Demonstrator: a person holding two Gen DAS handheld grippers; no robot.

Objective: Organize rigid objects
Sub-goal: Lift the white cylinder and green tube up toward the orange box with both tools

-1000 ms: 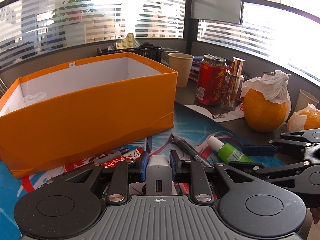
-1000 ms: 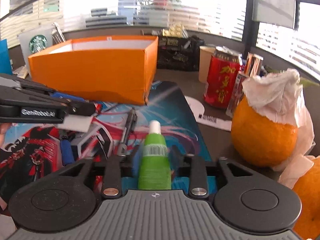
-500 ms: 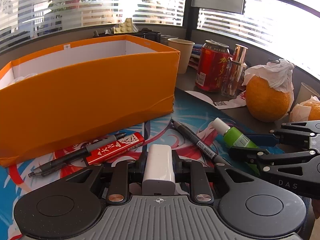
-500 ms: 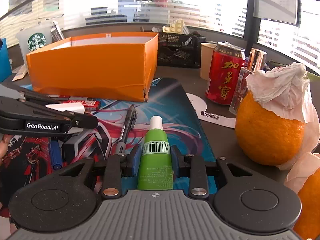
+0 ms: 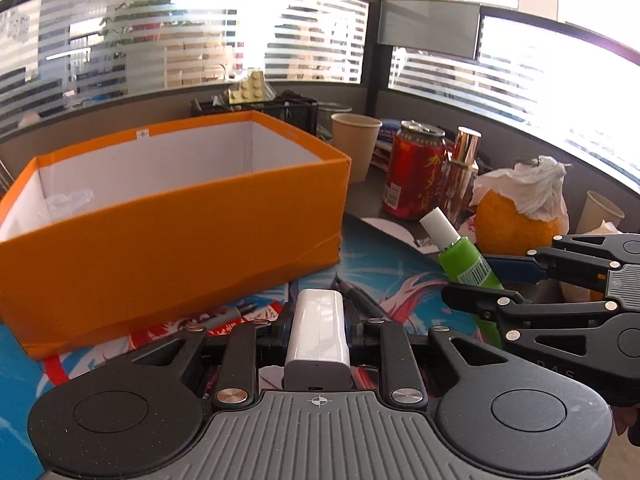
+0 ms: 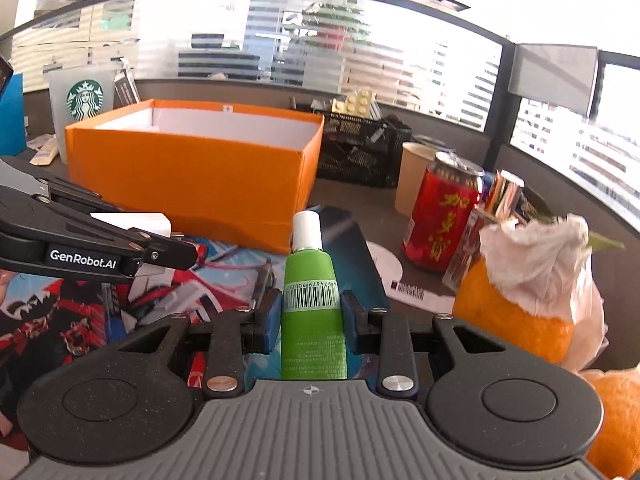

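Note:
My left gripper (image 5: 318,320) is shut on a white charger block (image 5: 319,330) and holds it above the printed mat, in front of the open orange box (image 5: 168,216). My right gripper (image 6: 310,314) is shut on a green tube with a white cap (image 6: 310,300), lifted and tilted cap-up. The tube also shows in the left wrist view (image 5: 464,260), to the right of the box. The box also shows in the right wrist view (image 6: 200,168), ahead and to the left. A crumpled clear wrapper (image 5: 68,204) lies inside the box.
Pens (image 5: 360,300) and a red packet lie on the mat (image 5: 392,276) near the box. A red can (image 6: 440,216), a metallic bottle (image 5: 460,176), paper cups (image 5: 356,144), tissue-topped oranges (image 6: 516,312), a black mesh organizer (image 6: 360,152) and a Starbucks cup (image 6: 84,100) stand around.
Both grippers have risen from the mat with their objects. The green tube now tilts cap-up, and the charger has turned from port-up to lying flat between the left fingers.

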